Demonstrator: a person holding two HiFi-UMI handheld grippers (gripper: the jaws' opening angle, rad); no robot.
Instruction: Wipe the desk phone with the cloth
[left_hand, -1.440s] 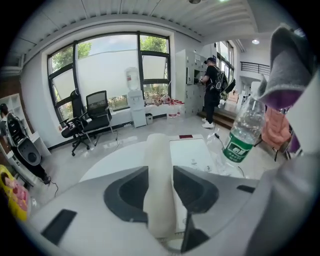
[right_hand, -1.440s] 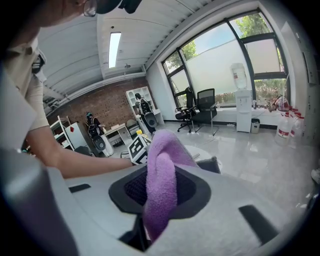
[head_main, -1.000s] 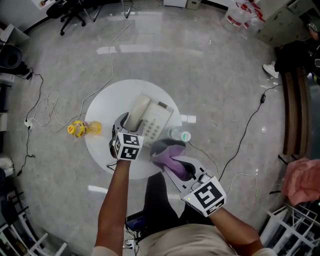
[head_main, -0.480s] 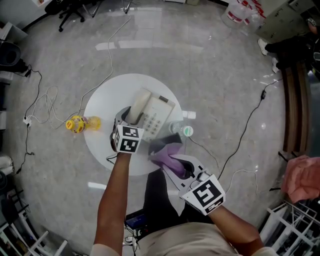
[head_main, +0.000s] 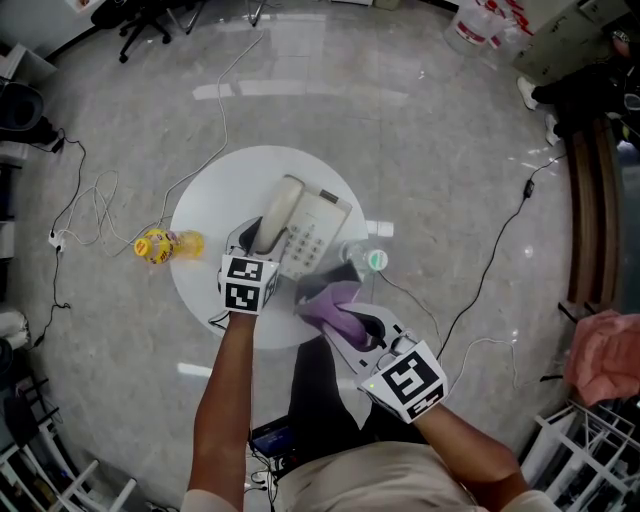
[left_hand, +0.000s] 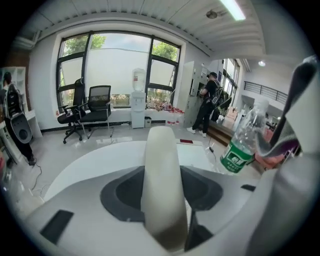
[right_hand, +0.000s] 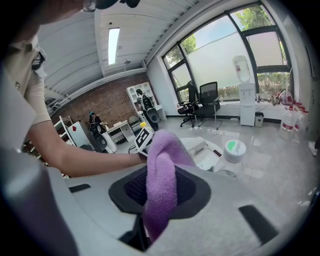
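Note:
A cream desk phone lies on the round white table, its handset in the cradle on the left side. My left gripper sits at the handset's near end. In the left gripper view the handset runs up between the jaws, which are closing around it. My right gripper hangs over the table's near edge, shut on a purple cloth. The cloth bulges up out of the jaws in the right gripper view. It hangs just short of the phone's near right corner.
A clear bottle with a green cap stands right of the phone, close to the cloth. A yellow object lies on the floor left of the table. Cables trail across the floor. Office chairs stand at the far wall.
The left gripper has shifted slightly along the handset's near end. The right gripper with the cloth has stayed almost where it was.

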